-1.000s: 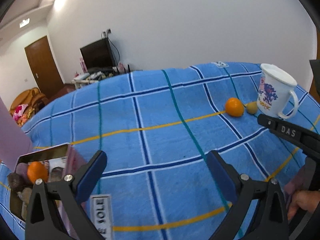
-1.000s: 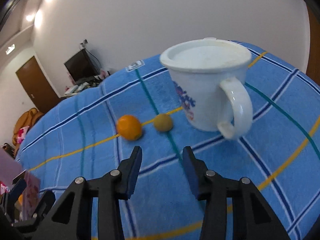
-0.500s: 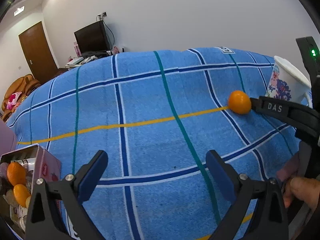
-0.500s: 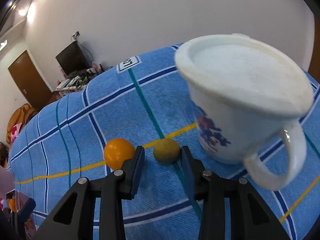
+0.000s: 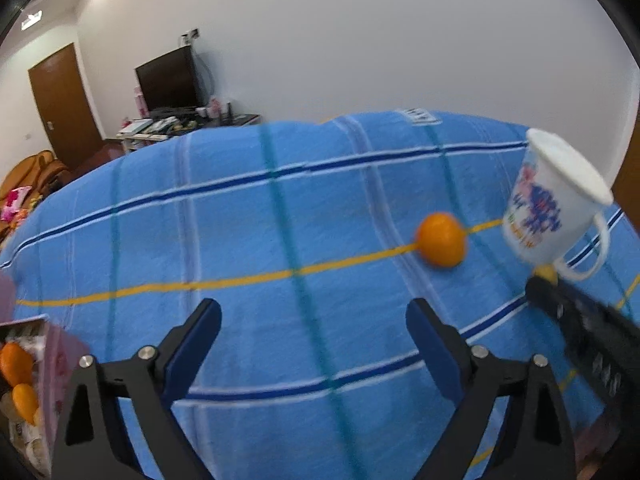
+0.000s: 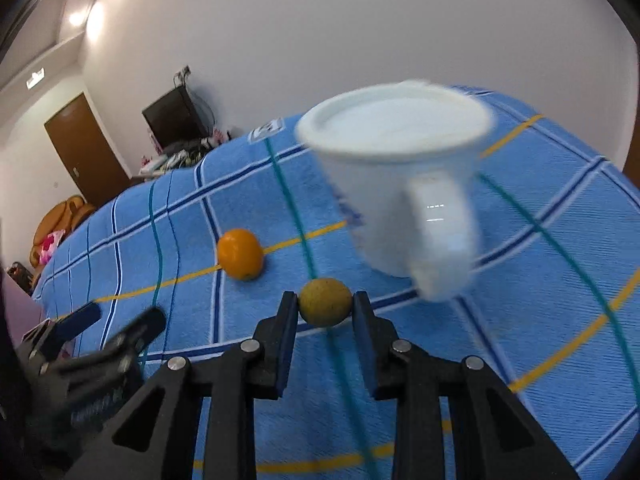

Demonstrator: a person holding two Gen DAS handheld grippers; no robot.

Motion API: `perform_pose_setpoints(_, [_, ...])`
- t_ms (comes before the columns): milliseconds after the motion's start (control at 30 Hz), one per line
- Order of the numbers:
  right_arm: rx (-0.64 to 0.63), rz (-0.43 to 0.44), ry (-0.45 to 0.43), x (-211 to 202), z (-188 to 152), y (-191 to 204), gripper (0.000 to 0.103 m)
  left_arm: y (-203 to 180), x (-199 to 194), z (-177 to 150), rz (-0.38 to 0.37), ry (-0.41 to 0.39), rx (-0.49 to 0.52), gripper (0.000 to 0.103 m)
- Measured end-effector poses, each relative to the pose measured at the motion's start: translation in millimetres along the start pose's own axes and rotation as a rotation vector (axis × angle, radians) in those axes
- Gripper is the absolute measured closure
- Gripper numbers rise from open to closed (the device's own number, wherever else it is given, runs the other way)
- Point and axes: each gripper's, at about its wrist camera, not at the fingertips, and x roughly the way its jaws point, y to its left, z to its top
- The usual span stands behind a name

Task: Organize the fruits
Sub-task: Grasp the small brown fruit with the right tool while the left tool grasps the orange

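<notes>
Blue checked cloth (image 5: 248,240), crossed by dark blue, teal and yellow lines, covers the worktop. A white label patch (image 6: 266,130) is sewn at its far edge; the marks on it cannot be read. The white mug (image 6: 400,184) with a flat lid stands to the right, blurred in both views, and its blue and pink print (image 5: 536,212) with a yellow line below is too smeared to make out as words.

The right gripper (image 6: 325,308) has its jaws closed on a small yellow-green fruit (image 6: 325,307), pinched between the blue pads just in front of the mug. In the left wrist view only a yellow sliver of that fruit (image 5: 547,273) shows above the right gripper's black body, whose pale lettering is blurred past reading. An orange (image 5: 441,239) rests on the cloth on a yellow line, left of the gripped fruit and apart from it.

The left gripper (image 5: 314,340) hangs over the near cloth with its jaws spread wide and nothing between them. At the near left a box (image 5: 60,364) with pinkish sides is cut off by the frame edge; two oranges (image 5: 18,380) show inside it, the rest of its contents being unclear.
</notes>
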Motion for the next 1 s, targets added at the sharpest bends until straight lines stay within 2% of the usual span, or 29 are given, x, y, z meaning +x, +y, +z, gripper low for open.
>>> perform_pose_setpoints(133, [0.073, 0.021, -0.043, -12.2, -0.9, -25.0, 0.073, -26.7, 11.8, 15.2, -0.038, 0.001, 0.011, 0.014])
perform_pose_setpoints(267, [0.094, 0.032, -0.046, -15.0, 0.7, -33.7, 0.073, -50.3, 28.8, 30.4, -0.032, 0.011, 0.028, 0.020])
perform_pose_setpoints(400, [0.101, 0.044, -0.030, -14.8, -2.5, -36.8, 0.073, -63.6, 46.0, 41.7, -0.066, 0.030, 0.013, 0.026])
perform_pose_setpoints(433, [0.106, 0.053, -0.022, -14.5, -3.7, -39.8, 0.073, -66.1, 48.4, 42.2, -0.063, 0.031, 0.020, 0.035])
perform_pose_setpoints(467, [0.111, 0.063, -0.012, -13.0, -4.1, -41.6, 0.073, -67.9, 51.1, 41.6, -0.060, 0.034, 0.031, 0.053])
perform_pose_setpoints(500, [0.112, 0.069, -0.006, -12.1, -4.4, -42.5, 0.073, -69.2, 57.0, 40.3, -0.070, 0.065, 0.042, 0.062])
perform_pose_setpoints(633, [0.114, 0.086, 0.001, -11.3, -3.6, -38.8, 0.073, -54.4, 57.6, 39.7, -0.148, 0.069, -0.016, 0.064])
perform_pose_setpoints(767, [0.092, 0.087, -0.010, -15.0, -4.7, -32.8, 0.073, -36.0, 43.0, 29.1, -0.160, 0.042, -0.030, 0.064])
perform_pose_setpoints(933, [0.043, 0.124, -0.076, -26.6, -6.9, -21.7, 0.073, -4.7, 4.0, -1.2, -0.109, -0.003, -0.030, 0.064])
perform_pose_setpoints(1000, [0.012, 0.142, -0.114, -32.1, -7.4, -13.6, 0.073, 7.2, -13.3, -14.4, -0.062, -0.035, -0.018, 0.064])
